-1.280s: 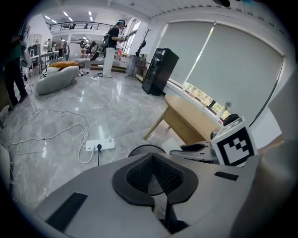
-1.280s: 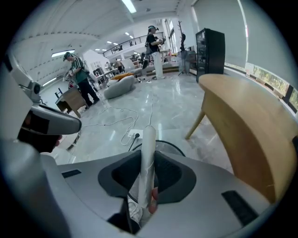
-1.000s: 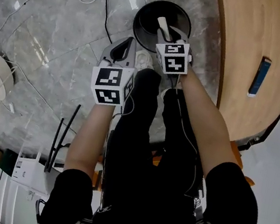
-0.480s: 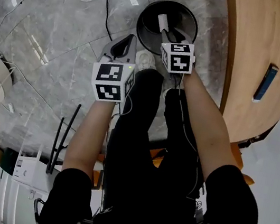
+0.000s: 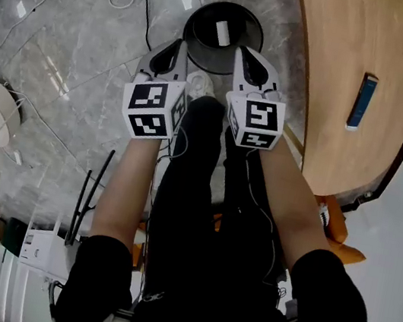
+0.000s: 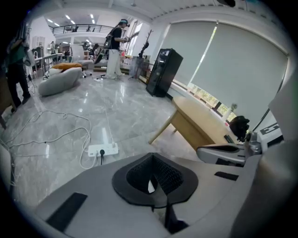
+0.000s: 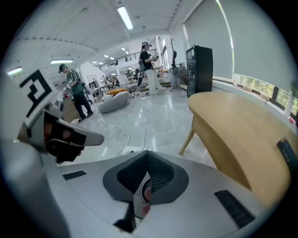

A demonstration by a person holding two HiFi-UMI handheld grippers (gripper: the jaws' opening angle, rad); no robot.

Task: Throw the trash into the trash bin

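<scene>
Trash (image 5: 222, 33) has dropped out of the right gripper (image 5: 243, 54) and now lies in the trash bin (image 5: 203, 19).
Head view: the white trash rests inside the black bin, with its long side pointing away from the person. The left gripper (image 5: 177, 46) hangs at the bin's near left rim and the right gripper at its near right rim. Both are about as close, and the trash is ahead, between them. A wooden bench (image 5: 362, 38) stands right of the bin. Left gripper view: the fingers (image 6: 136, 176) are pressed together and hold nothing. Right gripper view: its fingers are nearly together with a thin slit and pinch nothing; I cannot tell what the white and red bit showing through it is. No words can be read, only black-and-white squares on the cubes (image 5: 151, 109). I think the job is done.
</scene>
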